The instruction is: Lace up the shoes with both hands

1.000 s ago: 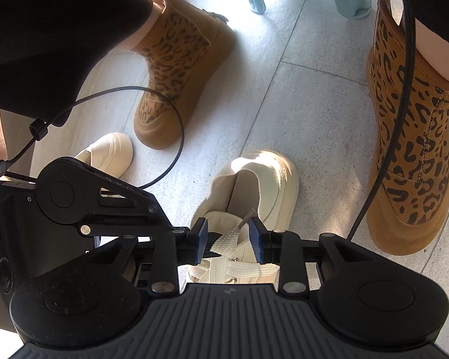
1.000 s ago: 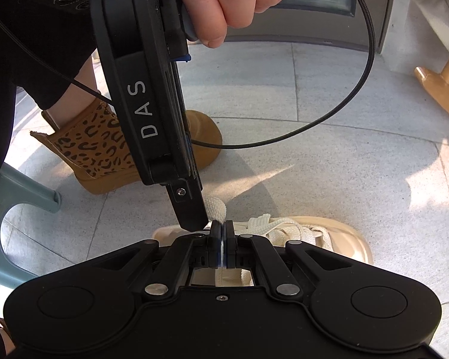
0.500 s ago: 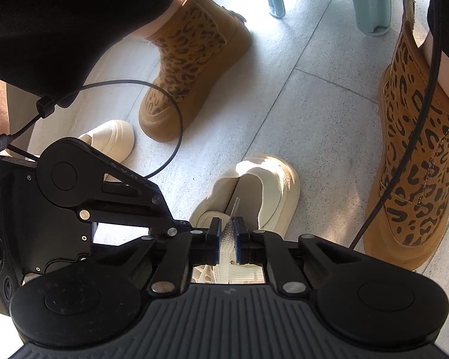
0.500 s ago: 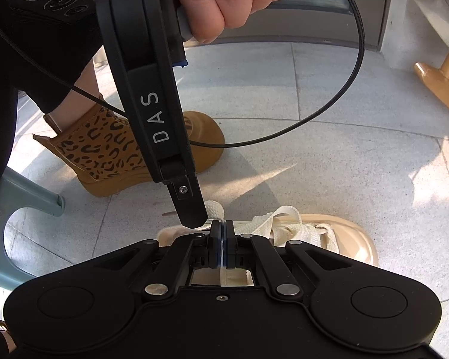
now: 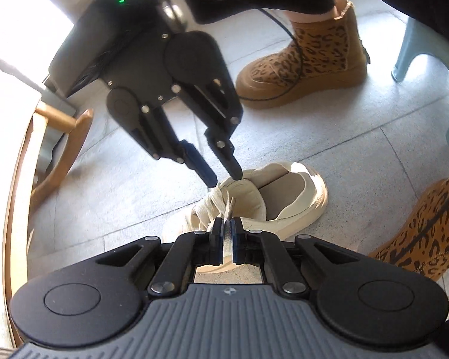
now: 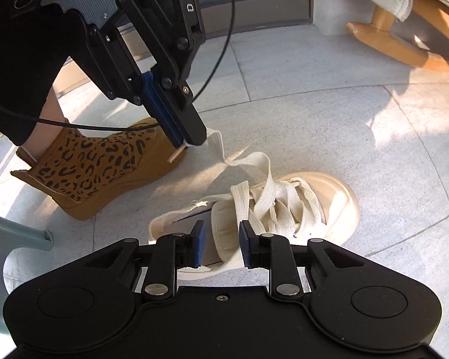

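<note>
A cream shoe lies on the grey tiled floor, its wide cream lace criss-crossed over the tongue. My left gripper is shut on the free end of that lace. In the right wrist view the left gripper holds that end up to the left of the shoe, the stiff tip poking out beside the pads. My right gripper hovers over the tongue with its jaws opening and nothing gripped between them. In the left wrist view the right gripper hangs just above the tongue's top edge of the shoe.
A person's two leopard-print boots stand beside the shoe. A pale blue stool leg is behind them. A wooden rocking-chair runner lies at the far right. A black cable hangs from the left gripper.
The left gripper closed on the lace end, rolled and lifted it. The right gripper, shut on the lace before, has let go and opened.
</note>
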### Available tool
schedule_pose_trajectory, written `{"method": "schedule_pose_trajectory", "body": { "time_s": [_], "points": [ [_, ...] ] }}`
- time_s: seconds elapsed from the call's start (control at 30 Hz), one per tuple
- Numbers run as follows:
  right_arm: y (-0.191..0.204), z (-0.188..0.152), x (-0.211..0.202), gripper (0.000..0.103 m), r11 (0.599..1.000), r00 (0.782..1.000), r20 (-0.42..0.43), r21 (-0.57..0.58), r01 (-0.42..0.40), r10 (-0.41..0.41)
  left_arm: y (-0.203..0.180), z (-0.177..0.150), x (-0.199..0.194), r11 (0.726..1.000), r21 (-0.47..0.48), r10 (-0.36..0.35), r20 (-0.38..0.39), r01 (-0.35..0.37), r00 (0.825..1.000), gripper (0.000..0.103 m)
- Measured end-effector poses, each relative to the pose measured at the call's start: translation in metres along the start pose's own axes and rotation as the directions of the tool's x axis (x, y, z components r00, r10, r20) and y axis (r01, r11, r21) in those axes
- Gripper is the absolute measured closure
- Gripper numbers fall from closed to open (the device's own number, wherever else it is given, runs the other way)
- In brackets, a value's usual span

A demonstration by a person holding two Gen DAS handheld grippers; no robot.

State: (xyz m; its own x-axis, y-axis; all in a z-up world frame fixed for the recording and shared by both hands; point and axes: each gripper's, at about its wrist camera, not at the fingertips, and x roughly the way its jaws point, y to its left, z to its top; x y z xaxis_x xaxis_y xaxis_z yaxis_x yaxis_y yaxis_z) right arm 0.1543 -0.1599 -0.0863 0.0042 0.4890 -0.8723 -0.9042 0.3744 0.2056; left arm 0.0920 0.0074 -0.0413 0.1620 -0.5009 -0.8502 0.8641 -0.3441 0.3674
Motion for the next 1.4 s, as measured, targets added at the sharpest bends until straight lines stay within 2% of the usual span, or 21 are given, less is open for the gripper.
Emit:
{"method": "schedule_pose_trajectory", "body": {
  "time_s": [0.07, 0.17, 0.33, 0.4, 0.47, 0.6, 0.73, 0.83, 0.87, 0.93, 1.03, 1.17, 1.23, 1.3, 1.4],
  "points": [
    [0.002, -0.004, 0.001, 0.08, 0.999, 0.999, -0.011, 0.03, 0.036, -0.036, 0.007, -0.002, 0.0, 0.994, -0.106, -0.001, -0.034, -0.003, 0.999, 0.1],
    [0.01, -0.008, -0.002, 0.08, 0.995, 0.996, -0.02, 0.056, 0.082, -0.081, 0.017, -0.004, 0.0, 0.97, -0.243, -0.007, -0.081, -0.013, 0.997, 0.1],
    [0.022, -0.012, 0.002, 0.08, 0.987, 0.989, -0.05, 0.074, 0.14, -0.136, 0.038, -0.017, -0.011, 0.892, -0.451, -0.007, -0.083, -0.031, 0.997, 0.1],
    [0.025, -0.009, 0.002, 0.08, 0.98, 0.983, -0.011, 0.082, 0.182, -0.181, 0.045, -0.023, -0.015, 0.863, -0.501, 0.006, -0.105, -0.058, 0.994, 0.1],
    [0.032, -0.005, 0.0, 0.08, 0.977, 0.978, 0.026, 0.055, 0.206, -0.208, 0.051, -0.028, -0.018, 0.844, -0.529, 0.018, -0.136, -0.088, 0.99, 0.1],
    [0.05, 0.007, 0.009, 0.08, 0.969, 0.974, 0.059, -0.107, 0.223, -0.218, 0.06, -0.034, -0.019, 0.817, -0.561, 0.035, -0.177, -0.13, 0.984, 0.1],
    [0.057, 0.015, 0.023, 0.087, 0.961, 0.977, 0.039, -0.179, 0.211, -0.208, 0.063, -0.037, -0.017, 0.809, -0.571, 0.04, -0.184, -0.14, 0.982, 0.101],
    [0.062, 0.017, 0.029, 0.097, 0.949, 0.976, 0.021, -0.229, 0.216, -0.217, 0.062, -0.039, -0.016, 0.807, -0.573, 0.039, -0.186, -0.14, 0.982, 0.101],
    [0.063, 0.017, 0.031, 0.102, 0.944, 0.974, 0.019, -0.244, 0.224, -0.226, 0.062, -0.041, -0.016, 0.797, -0.586, 0.039, -0.189, -0.144, 0.981, 0.101],
    [0.064, 0.016, 0.032, 0.103, 0.938, 0.971, 0.025, -0.252, 0.236, -0.238, 0.064, -0.046, -0.018, 0.778, -0.607, 0.049, -0.201, -0.164, 0.978, 0.101],
    [0.06, 0.017, 0.021, 0.103, 0.954, 0.972, 0.044, -0.19, 0.233, -0.229, 0.062, -0.05, -0.017, 0.779, -0.6, 0.05, -0.231, -0.183, 0.972, 0.101],
    [0.044, 0.017, -0.003, 0.103, 0.965, 0.963, 0.08, -0.036, 0.26, -0.257, 0.058, -0.051, -0.013, 0.783, -0.598, 0.033, -0.236, -0.172, 0.971, 0.101],
    [0.033, 0.014, -0.015, 0.103, 0.955, 0.951, 0.098, 0.06, 0.29, -0.295, 0.057, -0.051, -0.011, 0.786, -0.595, 0.024, -0.239, -0.167, 0.971, 0.1],
    [0.021, 0.012, -0.019, 0.103, 0.929, 0.93, 0.081, 0.127, 0.347, -0.359, 0.057, -0.052, -0.01, 0.787, -0.595, 0.017, -0.242, -0.162, 0.97, 0.1],
    [0.009, 0.01, -0.015, 0.103, 0.908, 0.914, 0.029, 0.136, 0.397, -0.404, 0.056, -0.052, -0.008, 0.79, -0.593, 0.008, -0.249, -0.159, 0.968, 0.1]
  ]
}}
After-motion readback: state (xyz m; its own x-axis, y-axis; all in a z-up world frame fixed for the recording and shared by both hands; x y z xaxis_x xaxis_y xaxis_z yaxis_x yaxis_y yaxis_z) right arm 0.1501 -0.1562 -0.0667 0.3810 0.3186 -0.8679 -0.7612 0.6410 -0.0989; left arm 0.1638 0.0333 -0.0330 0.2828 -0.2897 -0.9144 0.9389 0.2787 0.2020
